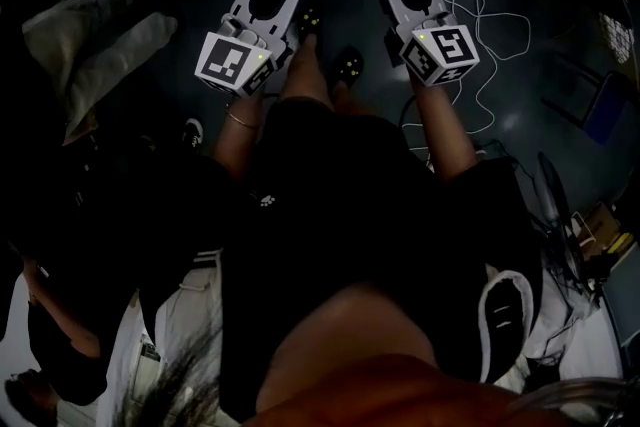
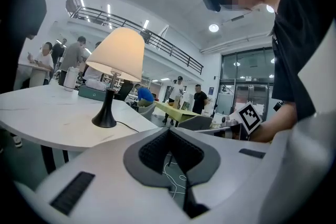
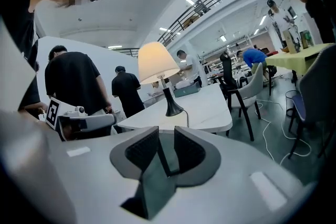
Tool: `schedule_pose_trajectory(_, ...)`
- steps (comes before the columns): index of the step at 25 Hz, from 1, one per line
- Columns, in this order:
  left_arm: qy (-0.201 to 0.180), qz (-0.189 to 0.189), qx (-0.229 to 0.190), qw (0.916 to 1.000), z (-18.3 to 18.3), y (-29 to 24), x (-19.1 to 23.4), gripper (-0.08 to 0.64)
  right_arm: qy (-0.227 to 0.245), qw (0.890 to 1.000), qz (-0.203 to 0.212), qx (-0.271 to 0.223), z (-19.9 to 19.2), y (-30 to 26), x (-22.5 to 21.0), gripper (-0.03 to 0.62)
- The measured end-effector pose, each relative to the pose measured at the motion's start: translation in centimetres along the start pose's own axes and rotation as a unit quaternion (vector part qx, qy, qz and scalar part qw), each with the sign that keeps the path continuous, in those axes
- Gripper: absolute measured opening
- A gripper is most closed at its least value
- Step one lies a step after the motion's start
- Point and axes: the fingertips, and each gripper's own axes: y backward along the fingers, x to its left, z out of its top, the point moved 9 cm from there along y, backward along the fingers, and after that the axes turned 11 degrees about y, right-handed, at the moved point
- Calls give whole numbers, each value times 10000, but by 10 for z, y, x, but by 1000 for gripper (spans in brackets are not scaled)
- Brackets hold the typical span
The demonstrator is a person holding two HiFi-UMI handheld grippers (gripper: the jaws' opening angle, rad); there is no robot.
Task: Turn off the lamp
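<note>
While I hold both grippers low over the dark floor, the lamp point(image 2: 117, 55) stands upright on the white table point(image 2: 42, 115), well apart from either one. Its shade is a smooth cream cone, narrow at the top and flaring downward, and it glows warm, so it looks lit. Under the shade a thin metal stem runs down into a glossy black base that widens like a trumpet bell where it meets the table. A dark cord point(image 2: 131, 125) leaves the base and lies along the tabletop toward the edge. The tabletop is matte white with a rounded rim. Behind the lamp sits a flat green box point(image 2: 92, 93).

My left gripper point(image 2: 169, 131) has its jaws closed tip to tip, with nothing between them; the ribbed black pads meet in a point, and a white cable on the floor shows through the gap nearer the camera. My right gripper point(image 3: 161, 131) has its jaws a narrow slot apart, holding nothing, and in its view the lamp stands just above that slot. Both gripper bodies are smooth pale grey plastic with dark rubbery pads. From the head view, thin white cable point(image 1: 470, 25) loops loosely over the floor beside the right gripper.
</note>
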Motion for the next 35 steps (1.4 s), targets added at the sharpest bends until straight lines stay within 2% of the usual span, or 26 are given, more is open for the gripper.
schedule_pose_trajectory(5,-90,90,-51,9999,4,14,-30,6,174,9998,-91,-24,-3,10,4,63)
schedule_pose_trajectory(13,-624,-197,-179,9977,-14,53,-96,6,360,9987,-309,-191,-6,56,23,66)
schedule_pose_trajectory(17,-634,-198,-61,9978,-30,38,-102,6,349,9985,-399,-155,-18,61,7,66)
schedule_pose_trajectory(20,-653,-180,-85,9977,-32,34,-105,6,290,9983,-428,-272,-11,59,5,66)
schedule_pose_trajectory(24,-784,-229,-136,9966,-31,50,-114,6,572,9966,-493,-334,-2,62,19,66)
schedule_pose_trajectory(27,-858,-238,-120,9960,-36,56,-121,6,671,9961,-362,-447,0,69,28,57)
schedule_pose_trajectory(30,-889,-207,-116,9958,-44,55,-118,6,740,9955,-163,-565,0,75,34,15)
schedule_pose_trajectory(35,-1020,-280,-70,9944,-50,49,-129,6,285,9951,130,-941,10,100,33,12)
